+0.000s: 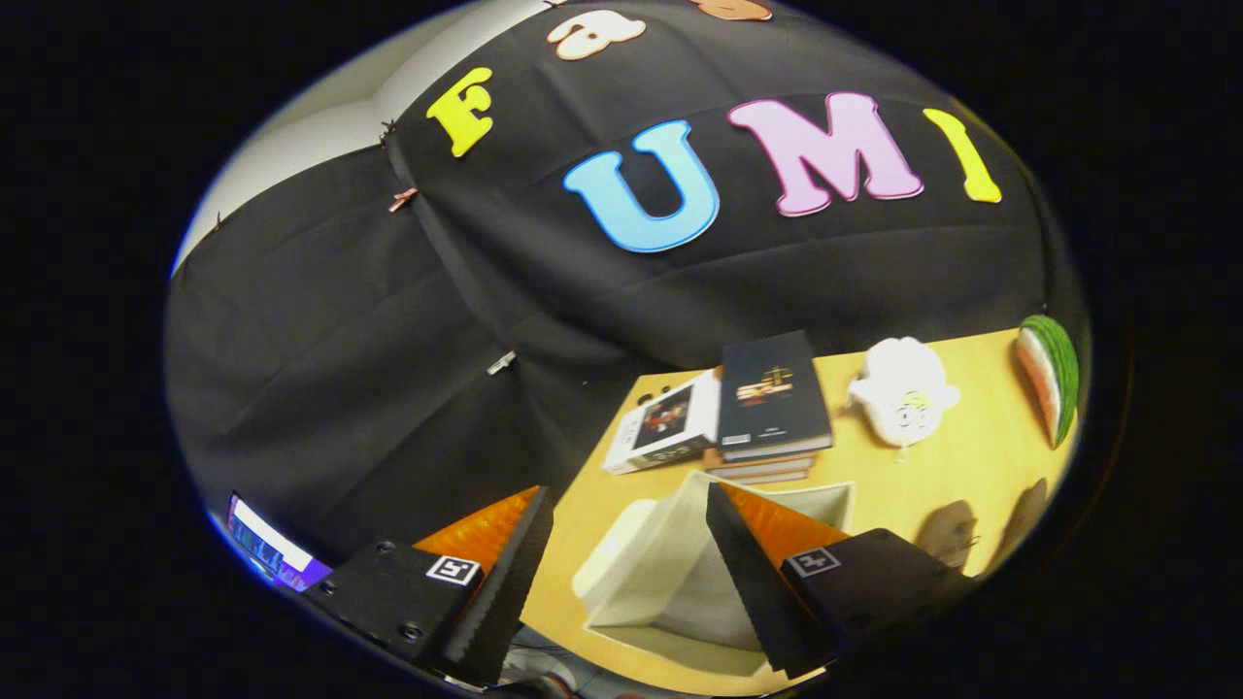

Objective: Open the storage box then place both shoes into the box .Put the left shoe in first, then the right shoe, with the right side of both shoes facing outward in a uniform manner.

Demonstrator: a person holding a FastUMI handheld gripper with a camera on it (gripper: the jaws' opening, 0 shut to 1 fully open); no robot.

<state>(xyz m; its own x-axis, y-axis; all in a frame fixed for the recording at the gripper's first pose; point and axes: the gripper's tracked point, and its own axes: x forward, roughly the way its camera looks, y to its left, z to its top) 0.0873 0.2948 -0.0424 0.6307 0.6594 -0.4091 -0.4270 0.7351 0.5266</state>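
Observation:
The cream storage box (670, 582) sits on the wooden table (961, 456), below and between my fingers. One pale panel of it slopes up towards the fingertips, and a stretch of its rim (825, 493) shows beyond the right finger. I cannot tell whether that panel is the lid. My gripper (626, 493) hangs above the box, tilted and open, with a wide gap and nothing between its fingers. The right finger (748, 573) covers part of the box.
Beyond the box lie a stack of books (774, 400) with a dark cover on top, and a white book (665, 424) beside it. A white plush toy (903, 390) and a watermelon-slice toy (1051, 374) lie further right. The black cloth wall stands close behind.

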